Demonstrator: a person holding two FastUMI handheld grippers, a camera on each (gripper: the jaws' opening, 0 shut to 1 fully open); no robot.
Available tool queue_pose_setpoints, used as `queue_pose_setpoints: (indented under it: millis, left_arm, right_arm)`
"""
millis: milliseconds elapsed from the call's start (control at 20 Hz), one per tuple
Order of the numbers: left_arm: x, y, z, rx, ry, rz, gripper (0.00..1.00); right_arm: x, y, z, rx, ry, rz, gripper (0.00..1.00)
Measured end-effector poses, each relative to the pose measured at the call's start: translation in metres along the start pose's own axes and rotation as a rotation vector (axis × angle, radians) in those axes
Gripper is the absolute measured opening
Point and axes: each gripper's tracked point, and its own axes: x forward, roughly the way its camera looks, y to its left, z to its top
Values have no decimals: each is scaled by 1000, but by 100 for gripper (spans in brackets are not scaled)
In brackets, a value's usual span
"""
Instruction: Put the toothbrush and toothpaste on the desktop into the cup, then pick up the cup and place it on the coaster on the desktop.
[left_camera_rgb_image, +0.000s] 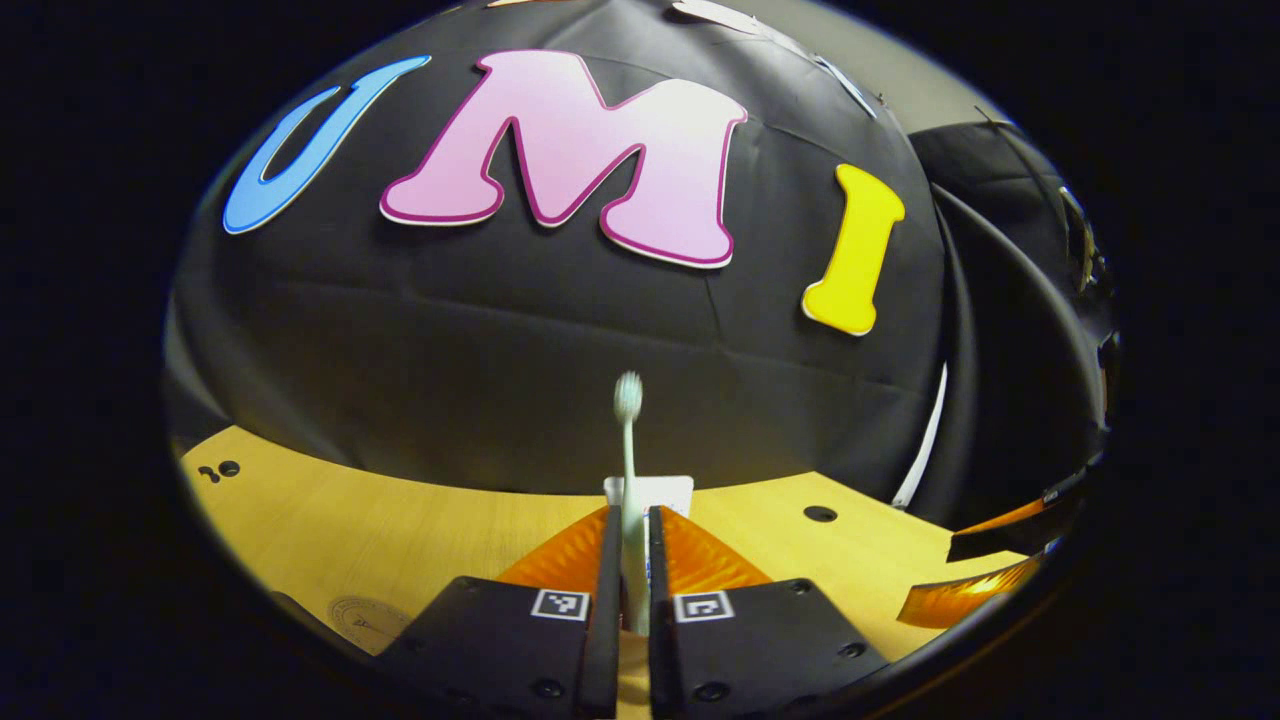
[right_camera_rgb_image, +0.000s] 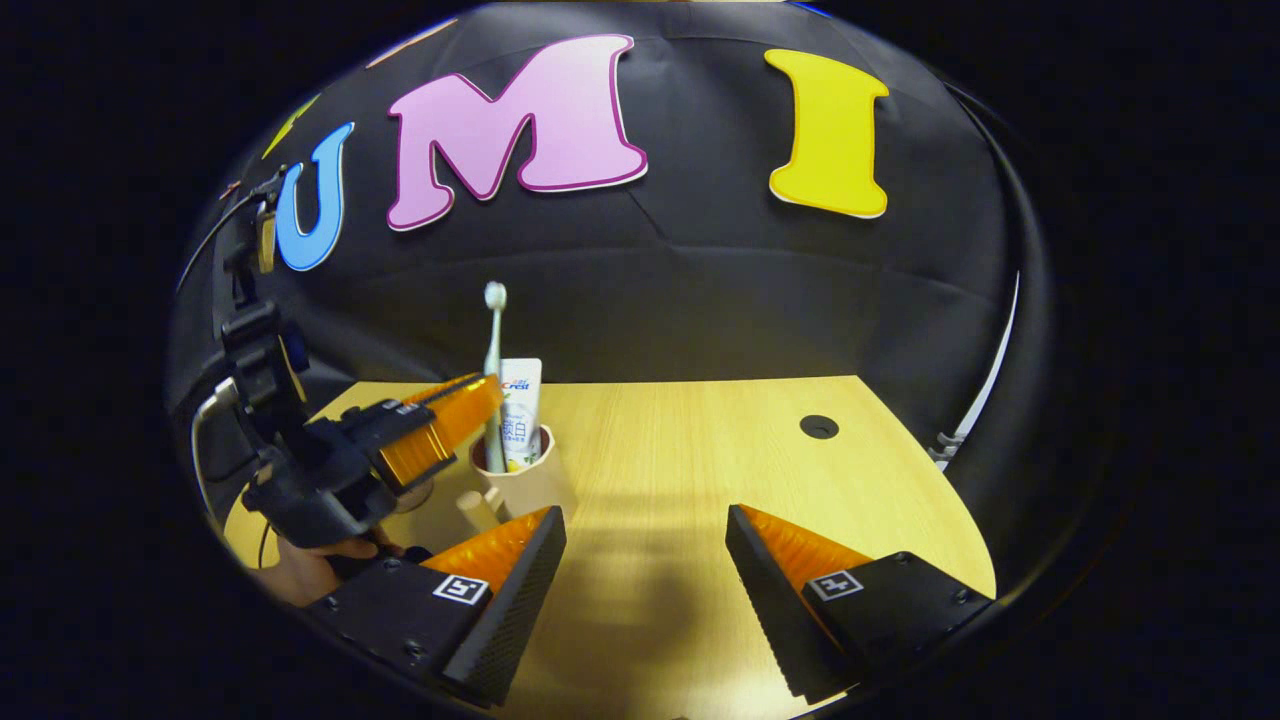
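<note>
We put this at the end of the first step: the toothbrush (right_camera_rgb_image: 492, 375) stands upright in the cup (right_camera_rgb_image: 524, 478) beside the toothpaste (right_camera_rgb_image: 521, 410), which is already in, so both items look loaded and the cup carry is what remains. The left tongs (left_camera_rgb_image: 629, 570) are closed on the toothbrush handle (left_camera_rgb_image: 630, 480), both fingers pressing it, bristle head up. In the right gripper view we see those left tongs (right_camera_rgb_image: 455, 420) reaching in from the side at cup-rim height, with a hand (right_camera_rgb_image: 315, 570) on the grip below. The right tongs (right_camera_rgb_image: 645, 560) are wide apart, holding nothing and touching nothing, hovering over bare tabletop (right_camera_rgb_image: 700, 450) just beside the cup. Next move, as we judge it: let go of the toothbrush and back off without tipping the cup, then grab the cup by its wall or handle and lift it straight. Risk is that the tall brush and tube make the cup top-heavy. A round disc sits near the cup base behind the left tongs, possibly the coaster; too hidden for us to tell.
</note>
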Motion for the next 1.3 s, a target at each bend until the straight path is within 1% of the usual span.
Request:
queue_pose_setpoints:
  millis: [50,150,200,250,300,400,550,650,700,750,900,1000,1100,1300]
  left_arm:
    - [-3,0,1,-4,-4,1,23]
    - [-10,0,9,22,-17,-1,49]
    - [-15,-1,12,56,-23,-5,74]
    - [-20,-2,16,86,-28,-10,78]
    - [-25,-1,20,96,-28,-9,78]
    - [-41,4,23,56,-17,3,82]
    - [-75,22,27,8,6,57,84]
    - [-104,37,19,6,46,99,89]
    - [-120,43,12,0,71,120,94]
    - [-136,49,7,-7,94,136,95]
    - [-184,58,-10,-7,157,169,96]
    - [-208,60,-18,-15,192,182,98]
    - [-229,60,-22,-44,213,193,98]
    - [-260,59,-23,-92,232,207,98]
  right_arm:
    - [0,2,2,-1,-5,2,99]
    - [0,2,3,-5,-10,4,99]
    - [-2,1,5,-4,-15,2,99]
    - [-2,-1,8,2,-20,-3,99]
    - [-1,-1,10,9,-22,-5,99]
    - [0,0,17,20,-28,-6,99]
    - [5,6,33,27,-42,3,99]
    - [11,15,39,25,-24,16,99]
    - [14,22,39,27,4,24,99]
    - [17,29,39,30,39,33,99]
    - [29,54,46,33,116,70,99]
    - [36,63,49,9,146,72,99]
    - [41,74,47,12,192,94,99]
    - [48,87,38,5,263,94,99]
